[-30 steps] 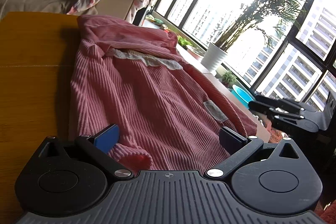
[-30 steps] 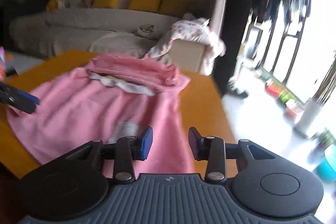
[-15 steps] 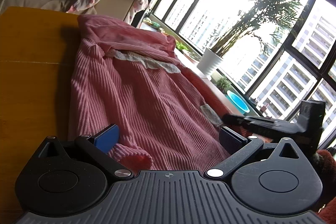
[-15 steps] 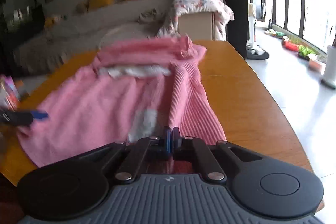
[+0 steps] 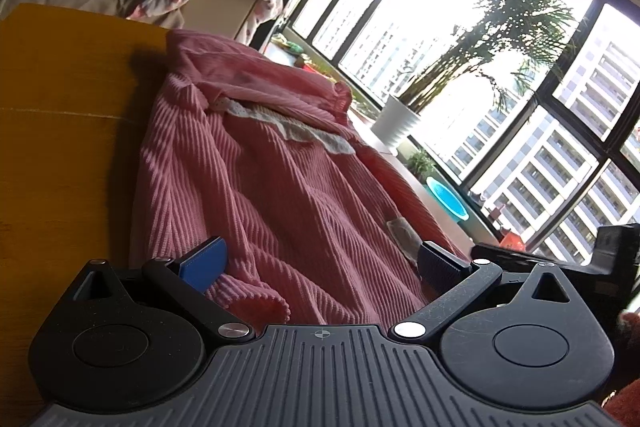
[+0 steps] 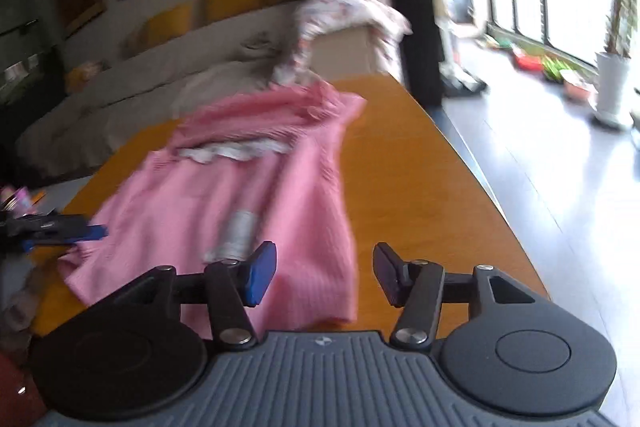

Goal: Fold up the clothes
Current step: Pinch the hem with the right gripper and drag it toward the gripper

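Your left claw sits low and level at the hem of the pink ribbed sweater, fingers spread wide with cloth between them. Your right claw hovers wide apart above the sweater's right hem corner on the bench.

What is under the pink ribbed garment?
The pink ribbed garment lies spread on the orange-brown wooden table, whose bare top shows around it. Whatever else might sit beneath the fabric is covered and cannot be seen.
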